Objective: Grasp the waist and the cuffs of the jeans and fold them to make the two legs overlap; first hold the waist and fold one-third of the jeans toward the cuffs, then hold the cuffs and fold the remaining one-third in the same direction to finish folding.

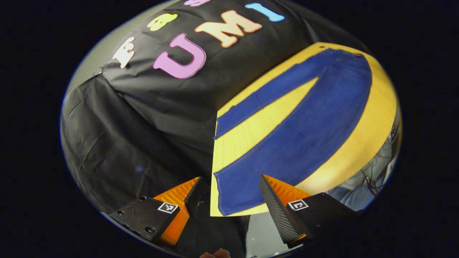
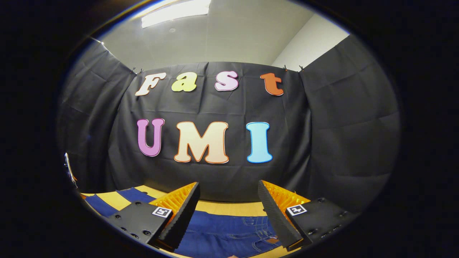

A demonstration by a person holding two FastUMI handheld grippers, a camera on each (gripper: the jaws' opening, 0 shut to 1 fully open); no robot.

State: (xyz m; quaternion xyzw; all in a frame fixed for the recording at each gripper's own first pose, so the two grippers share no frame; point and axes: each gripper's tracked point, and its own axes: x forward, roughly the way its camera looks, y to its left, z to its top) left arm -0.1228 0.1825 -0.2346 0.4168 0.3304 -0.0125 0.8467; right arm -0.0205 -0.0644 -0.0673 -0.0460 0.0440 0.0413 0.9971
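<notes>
Black cloth walls stand round my yellow wooden counter [image 1: 373, 118], where the blue denim jeans [image 1: 308, 132] lie flat with legs apart, nothing folded yet, and my left gripper [image 1: 229, 195] and right gripper [image 2: 228, 211] both hang wide apart, holding nothing.

A yellow wood-grain worktop [image 1: 247, 136] fills the near ground, its far edge meeting the black cloth wall [image 2: 222, 107] of the booth. Above the cloth in the right gripper view, a pale ceiling [image 2: 229, 39] carries a bright light panel [image 2: 175, 12]. Small clips [image 2: 137, 70] pin the cloth's top edge.
</notes>
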